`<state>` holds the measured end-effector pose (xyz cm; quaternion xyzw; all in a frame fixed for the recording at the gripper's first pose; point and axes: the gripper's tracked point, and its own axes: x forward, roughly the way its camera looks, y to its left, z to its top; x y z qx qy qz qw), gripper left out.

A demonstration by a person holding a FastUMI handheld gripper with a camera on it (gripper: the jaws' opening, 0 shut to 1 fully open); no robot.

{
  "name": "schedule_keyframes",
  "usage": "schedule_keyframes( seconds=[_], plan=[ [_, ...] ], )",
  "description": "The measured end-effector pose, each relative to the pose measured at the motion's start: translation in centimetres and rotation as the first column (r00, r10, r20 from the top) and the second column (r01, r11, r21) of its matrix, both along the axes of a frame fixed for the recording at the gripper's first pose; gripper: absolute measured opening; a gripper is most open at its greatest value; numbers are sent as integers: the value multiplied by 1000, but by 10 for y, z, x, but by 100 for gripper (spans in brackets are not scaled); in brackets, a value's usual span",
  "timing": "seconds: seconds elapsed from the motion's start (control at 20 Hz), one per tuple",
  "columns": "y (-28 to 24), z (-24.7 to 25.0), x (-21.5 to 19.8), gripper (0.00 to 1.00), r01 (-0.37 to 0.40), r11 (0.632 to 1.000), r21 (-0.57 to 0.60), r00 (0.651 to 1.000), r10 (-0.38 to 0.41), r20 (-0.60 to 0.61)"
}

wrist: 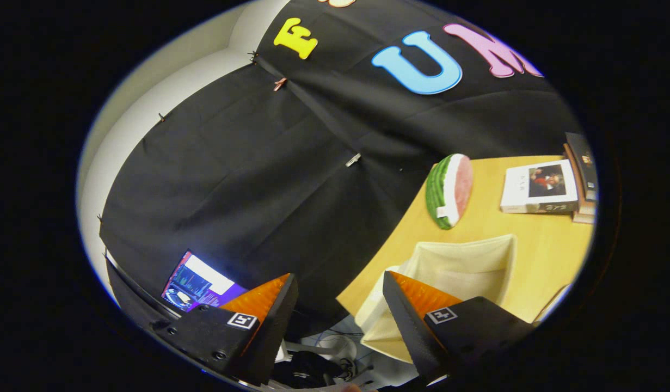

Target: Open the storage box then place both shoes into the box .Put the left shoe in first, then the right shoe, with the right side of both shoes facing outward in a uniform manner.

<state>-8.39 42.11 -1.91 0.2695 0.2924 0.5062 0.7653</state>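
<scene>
My gripper (340, 305) is spread wide, with nothing between its fingers; the gap between them looks out past the table's near corner onto dark clutter and the black cloth wall.

The storage box (460, 261), a pale fabric bin, sits just ahead of my right finger, which covers part of its near side. It stands on the wooden table (536, 234) close to the table's near corner, and its mouth is open toward me, showing a bare pale inside. I see no lid on it, so I judge the opening step is done or nearly so. The box lies off to the right of my line of reach, not between the fingers, and its long side seems to run away from me along the table.

Beyond the box lies a watermelon slice toy (449, 190), well apart from it, and further right a white book (539, 189) beside a stack of darker books (582, 174). Off to my left, beyond the left finger, a lit screen (198, 283) glows low against the cloth.

I see no shoes here. My guess is the next move means swinging away from the box to find the left shoe, then coming back rightward to the open mouth.
</scene>
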Motion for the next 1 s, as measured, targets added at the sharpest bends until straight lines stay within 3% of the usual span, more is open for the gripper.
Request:
schedule_keyframes(
  seconds=[0.25,0.6,0.8,1.0],
  plan=[
    [-85,-32,25,97,154,978,-139,986,-143,88],
    [-191,-94,38,97,328,898,-294,945,-309,112],
    [-242,-136,32,97,381,833,-402,923,-365,118],
    [-278,-181,21,98,387,765,-514,914,-391,105]
  ],
)
